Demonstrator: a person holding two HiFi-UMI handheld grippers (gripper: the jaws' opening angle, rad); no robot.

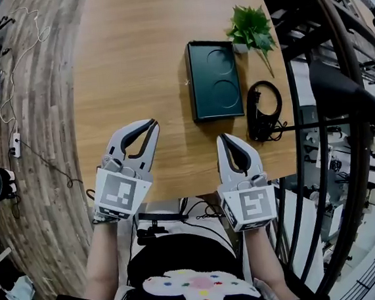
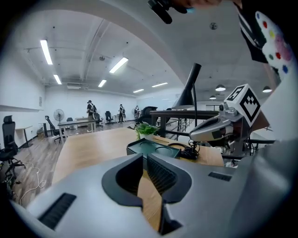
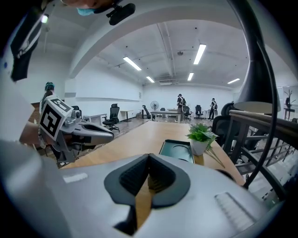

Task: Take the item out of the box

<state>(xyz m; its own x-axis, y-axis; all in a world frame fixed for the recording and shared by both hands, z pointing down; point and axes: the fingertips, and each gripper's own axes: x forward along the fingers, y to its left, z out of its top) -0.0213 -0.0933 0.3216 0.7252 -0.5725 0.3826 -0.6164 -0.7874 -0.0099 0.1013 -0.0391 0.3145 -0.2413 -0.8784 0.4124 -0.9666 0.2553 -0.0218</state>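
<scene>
the box [image 1: 213, 79] is dark green and lies flat on the wooden table [image 1: 132, 52], in the right half of it, close to the right edge and well away from the near edge. its long side runs from the near edge toward the far edge. its top shows two round shapes, one behind the other. what is inside it i can not see.

a small green plant [image 1: 250, 26] in a pale pot stands just beside the far right corner of the box. a black coiled cable [image 1: 264, 109] lies between the box and the right edge of the table, near the near right corner of the box.

the left gripper [image 1: 152, 123] is above the near edge of the table, left of the middle, and its tips point toward the box. its jaws are closed together at the tips and there is nothing between them. the right gripper [image 1: 222, 138] is above the near edge too, more to the right, and its tips are near the short near side of the box but apart from it. its jaws are also closed and hold nothing. both grippers are apart from each other and neither one touches the box.
</scene>
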